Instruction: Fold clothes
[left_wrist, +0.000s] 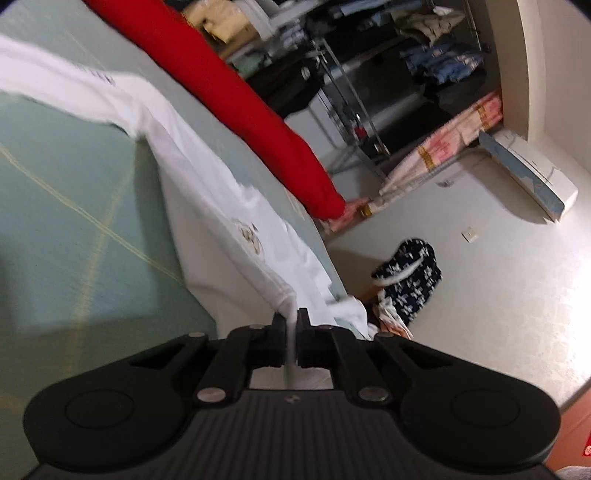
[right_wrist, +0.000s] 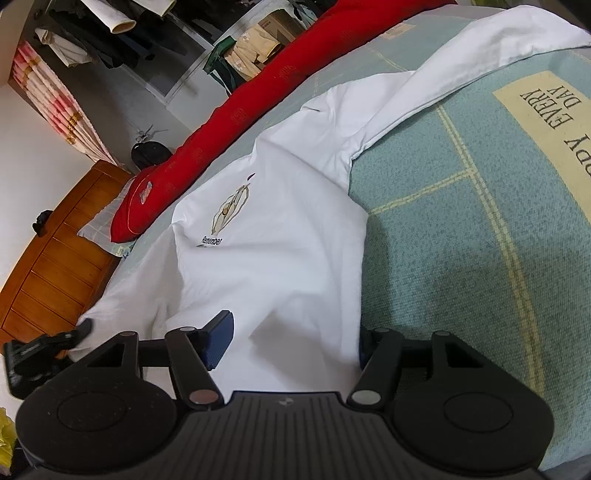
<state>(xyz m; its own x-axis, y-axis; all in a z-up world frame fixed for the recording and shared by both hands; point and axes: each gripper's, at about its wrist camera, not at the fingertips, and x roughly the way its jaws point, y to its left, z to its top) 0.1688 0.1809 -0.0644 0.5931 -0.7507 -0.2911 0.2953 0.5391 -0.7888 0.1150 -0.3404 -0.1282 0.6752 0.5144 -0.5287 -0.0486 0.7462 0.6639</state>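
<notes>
Left claw: pressed together on a thin fold of the white shirt's edge, cloth showing as a pale strip between the pads. Right claw: spread, with shirt cloth lying loose between its fingers; the blue pad of the left finger rests at the fabric, while the right finger is partly hidden by the fold, so no pinch is evident. In the right wrist view the left claw appears at the near left, at the shirt's corner.

The shirt lies on the green bedspread, its long axis running from the claws away to the far right, sleeve outstretched. Beyond it, a red bolster lies along the bed's far side.

Judgement: the left claw already holds the corner; the right is nearer the body's edge and probably has to close before any fold can be carried along that axis.
</notes>
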